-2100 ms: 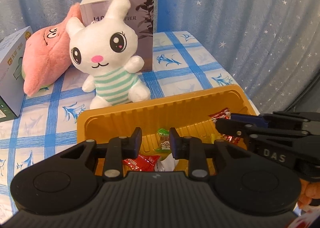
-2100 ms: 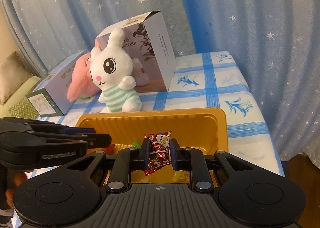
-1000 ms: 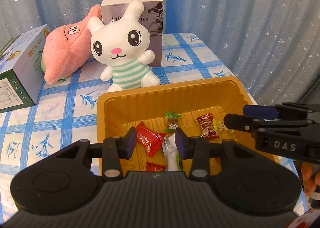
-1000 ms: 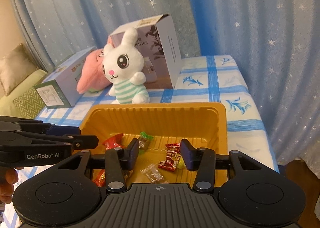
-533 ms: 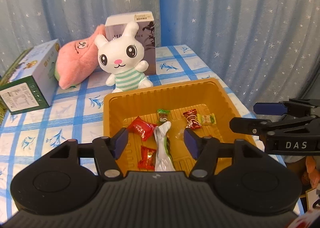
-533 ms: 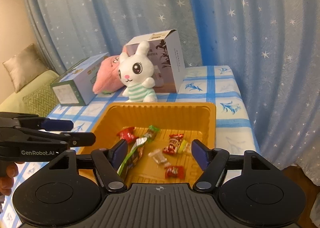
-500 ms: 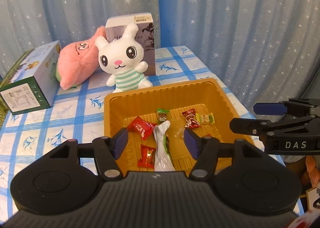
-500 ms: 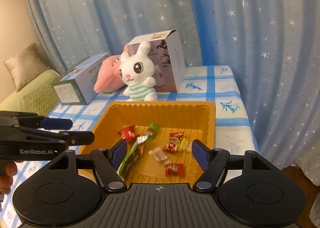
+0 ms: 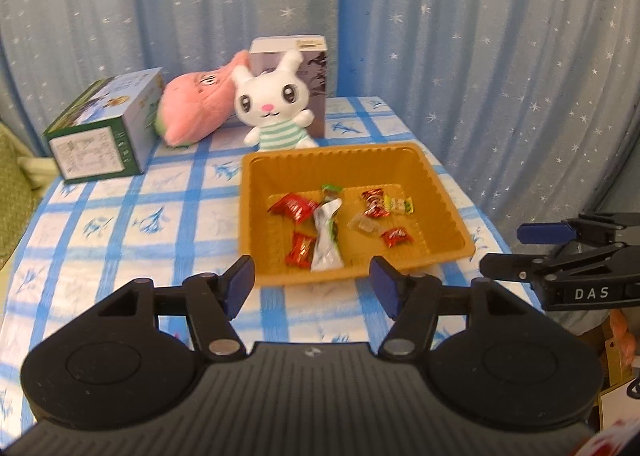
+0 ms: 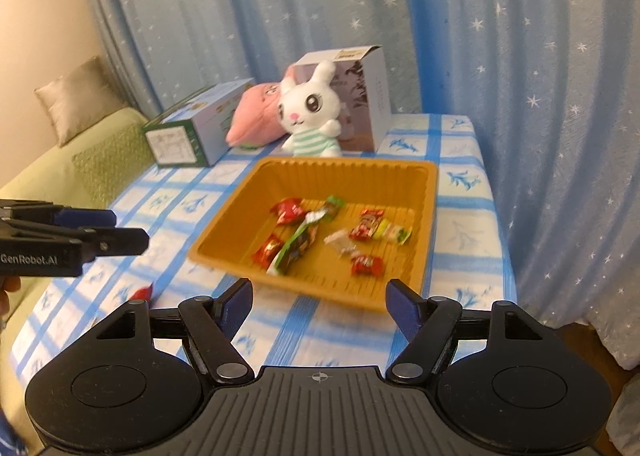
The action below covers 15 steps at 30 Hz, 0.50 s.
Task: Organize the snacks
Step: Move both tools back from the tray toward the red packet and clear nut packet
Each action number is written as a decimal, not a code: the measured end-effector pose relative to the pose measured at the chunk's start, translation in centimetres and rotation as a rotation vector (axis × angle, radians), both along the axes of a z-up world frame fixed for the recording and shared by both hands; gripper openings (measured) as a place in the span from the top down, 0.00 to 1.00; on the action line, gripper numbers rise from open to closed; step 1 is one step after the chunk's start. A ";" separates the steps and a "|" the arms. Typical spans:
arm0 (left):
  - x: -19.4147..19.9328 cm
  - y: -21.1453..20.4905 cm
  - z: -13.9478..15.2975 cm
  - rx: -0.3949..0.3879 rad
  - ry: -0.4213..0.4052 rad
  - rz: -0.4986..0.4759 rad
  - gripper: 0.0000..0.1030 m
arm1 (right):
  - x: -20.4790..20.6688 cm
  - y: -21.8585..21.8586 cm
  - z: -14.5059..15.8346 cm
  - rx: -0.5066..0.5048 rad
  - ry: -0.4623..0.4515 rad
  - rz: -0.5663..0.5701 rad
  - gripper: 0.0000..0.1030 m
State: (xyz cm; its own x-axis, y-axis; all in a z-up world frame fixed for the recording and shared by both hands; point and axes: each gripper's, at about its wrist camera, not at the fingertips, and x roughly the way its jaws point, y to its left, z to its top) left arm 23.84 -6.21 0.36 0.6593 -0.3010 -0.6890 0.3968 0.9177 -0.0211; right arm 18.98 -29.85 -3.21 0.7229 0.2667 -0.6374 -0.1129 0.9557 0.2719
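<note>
Inside the orange tray [image 10: 427,191], candies are lying loose. Both grippers, left gripper [image 9: 312,284] opening and right gripper [image 10: 318,298] released, are holding nothing. At eight o'clock, a red candy [image 10: 141,293] is sitting outside and could get forgotten.

The right tongs [image 10: 318,302] are hovering empty just before the orange tray [image 10: 428,191], blue pads apart. Wrapped snacks [image 10: 370,230] are lying loose inside the tray. A white bunny [image 10: 310,115] is sitting just behind the tray. The left tongs [image 10: 102,230] are reaching in well left of the tray, above the table [image 10: 460,223].
</note>
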 end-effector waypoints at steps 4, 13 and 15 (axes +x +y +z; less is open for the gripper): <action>-2.1 1.9 -0.2 -0.008 0.009 0.043 0.40 | -1.5 1.1 -0.1 -0.001 0.002 0.040 0.29; -6.2 5.3 -2.0 -0.007 0.063 0.146 0.40 | -3.4 4.0 -1.4 -0.012 0.041 0.154 0.29; -6.9 6.0 -2.5 -0.010 0.078 0.170 0.40 | -3.6 4.7 -1.8 -0.011 0.053 0.175 0.29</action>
State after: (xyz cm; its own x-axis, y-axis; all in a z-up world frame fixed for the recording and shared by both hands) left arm 16.96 -0.23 -2.14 0.6455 -0.1967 -0.7380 0.2330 0.9709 -0.0550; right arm 15.40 -25.12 -5.00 0.6315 0.3783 -0.6768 -0.2637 0.9257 0.2714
